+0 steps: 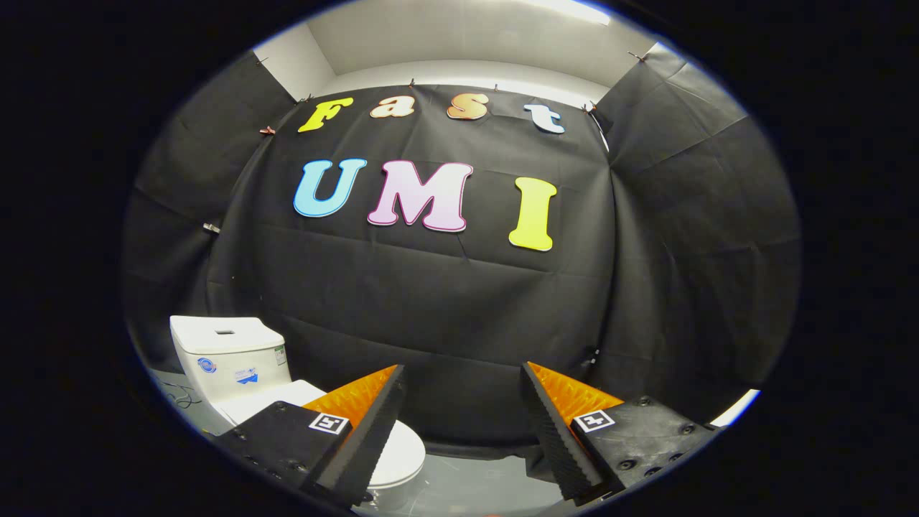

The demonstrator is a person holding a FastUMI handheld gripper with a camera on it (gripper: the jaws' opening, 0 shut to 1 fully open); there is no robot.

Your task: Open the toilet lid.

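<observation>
A white toilet stands low at the left, with its boxy tank [228,357] against the cloth wall. Its lid [398,452] lies flat and closed on the bowl, partly hidden behind my left finger [359,431]. My gripper [463,380] is open, held well above the floor and facing the back wall. Nothing lies between its fingers. The lid's front edge shows just to the right of the left finger, below the fingertips. The right finger [567,431] hangs over bare floor to the right of the toilet.
Black cloth walls close the booth at the back and on both sides. Grey glossy floor [474,485] lies between the fingers and to the right of the toilet. A thin cable [179,395] lies on the floor left of the tank.
</observation>
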